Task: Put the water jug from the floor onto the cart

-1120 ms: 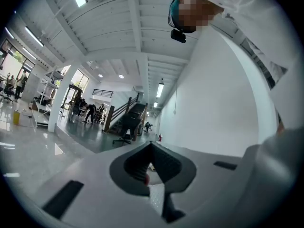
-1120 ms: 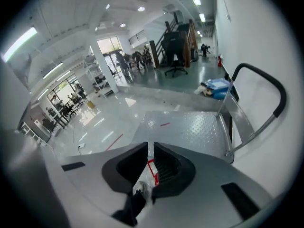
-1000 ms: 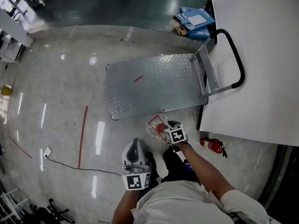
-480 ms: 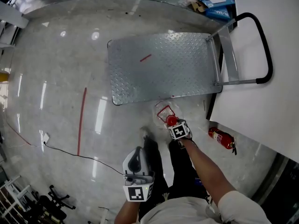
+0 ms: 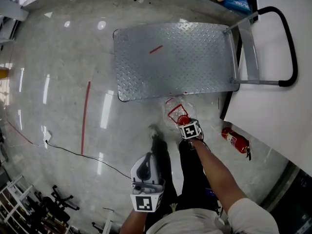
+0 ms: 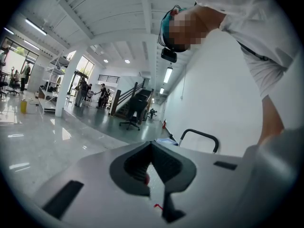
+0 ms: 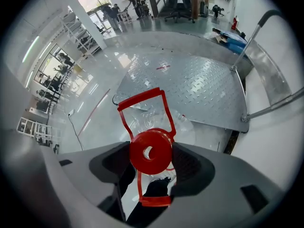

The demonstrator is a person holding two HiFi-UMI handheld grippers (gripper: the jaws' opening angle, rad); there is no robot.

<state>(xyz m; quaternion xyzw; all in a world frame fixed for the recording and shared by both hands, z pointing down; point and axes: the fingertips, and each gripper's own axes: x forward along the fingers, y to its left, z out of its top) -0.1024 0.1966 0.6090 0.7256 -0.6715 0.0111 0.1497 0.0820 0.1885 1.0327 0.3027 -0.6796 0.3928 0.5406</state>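
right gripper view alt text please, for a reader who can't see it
The right gripper, jaws opening, straddles the red cap of a clear plastic water jug with a red handle, standing on the glossy floor beside a diamond-plate metal cart.

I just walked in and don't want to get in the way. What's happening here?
A person is reaching for a clear water jug that stands on the floor beside a metal cart. The right claw points down over the jug's red cap, its jaws opening with the cap between them, not gripping. The left claw hangs back, shut on nothing. The jug isn't on the cart yet.
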